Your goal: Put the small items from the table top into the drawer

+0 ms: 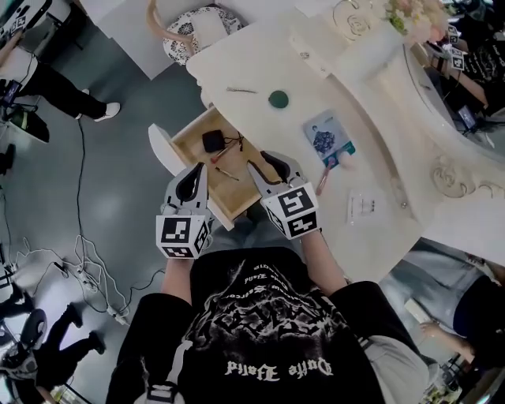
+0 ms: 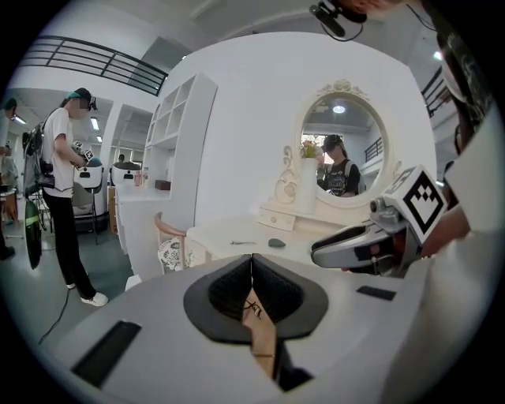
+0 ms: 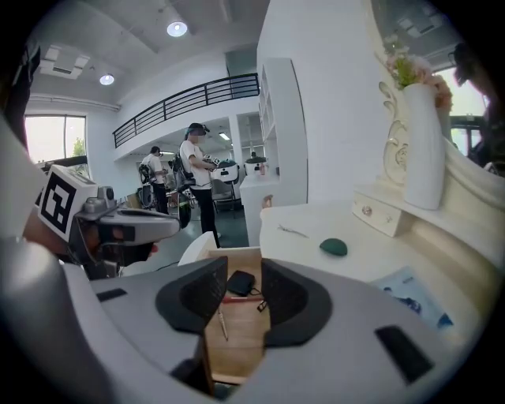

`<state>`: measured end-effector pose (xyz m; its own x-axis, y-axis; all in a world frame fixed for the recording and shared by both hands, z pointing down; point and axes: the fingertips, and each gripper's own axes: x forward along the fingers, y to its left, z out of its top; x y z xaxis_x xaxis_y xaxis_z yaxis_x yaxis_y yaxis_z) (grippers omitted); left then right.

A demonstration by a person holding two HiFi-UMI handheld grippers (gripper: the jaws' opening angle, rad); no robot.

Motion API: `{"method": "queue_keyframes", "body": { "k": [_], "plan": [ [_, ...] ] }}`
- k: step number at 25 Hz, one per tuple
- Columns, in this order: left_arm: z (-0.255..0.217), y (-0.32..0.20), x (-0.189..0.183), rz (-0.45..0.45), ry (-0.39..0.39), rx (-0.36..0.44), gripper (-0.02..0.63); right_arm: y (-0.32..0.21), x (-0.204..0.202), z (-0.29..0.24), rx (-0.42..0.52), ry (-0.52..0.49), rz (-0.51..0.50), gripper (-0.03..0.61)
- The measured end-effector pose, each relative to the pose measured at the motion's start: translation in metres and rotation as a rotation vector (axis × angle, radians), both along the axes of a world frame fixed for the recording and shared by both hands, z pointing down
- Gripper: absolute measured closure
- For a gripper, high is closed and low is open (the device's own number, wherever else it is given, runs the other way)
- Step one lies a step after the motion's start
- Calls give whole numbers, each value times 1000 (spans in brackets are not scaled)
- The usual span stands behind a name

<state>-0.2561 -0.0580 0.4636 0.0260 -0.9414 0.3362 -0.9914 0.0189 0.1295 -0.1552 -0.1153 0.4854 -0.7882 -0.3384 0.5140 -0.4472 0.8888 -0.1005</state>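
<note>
The wooden drawer (image 1: 189,142) stands pulled out from the white dressing table (image 1: 260,59). In it lie a black pouch (image 1: 213,140) (image 3: 240,282), a red pen (image 3: 237,299) and another thin pen (image 3: 223,323). On the table top are a green oval item (image 1: 278,99) (image 3: 334,247) (image 2: 276,243), a thin hairpin (image 1: 241,91) (image 3: 293,230), a blue booklet (image 1: 329,140), a pink pen (image 1: 323,180) and a white card (image 1: 363,207). My left gripper (image 1: 197,170) (image 2: 252,264) hangs shut and empty over the drawer's near left. My right gripper (image 1: 267,163) (image 3: 243,276) is open and empty over the drawer's near right edge.
A chair with a patterned seat (image 1: 193,31) stands beyond the drawer. A vase of flowers (image 1: 410,12), a small drawer box (image 1: 316,43) and the oval mirror (image 2: 343,150) line the table's back. Cables (image 1: 79,268) lie on the floor at left, with people standing around.
</note>
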Motion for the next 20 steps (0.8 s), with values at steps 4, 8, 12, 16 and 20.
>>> {"method": "queue_keyframes", "body": {
  "k": [4,8,12,16,20],
  "plan": [
    [-12,-8,14,22,-17,27,598,-6,23,-11,15,-16,49,442],
    [-20,-17,32,63,-25,48,598,-13,47,-21,30,-32,102,445],
    [-23,-25,50,97,-21,54,598,-17,68,-28,39,-33,141,448],
    [-27,-35,69,138,-14,63,598,-24,92,-35,57,-39,200,460],
    [-36,-41,88,168,-16,85,598,-30,113,-40,70,-50,243,508]
  ]
}}
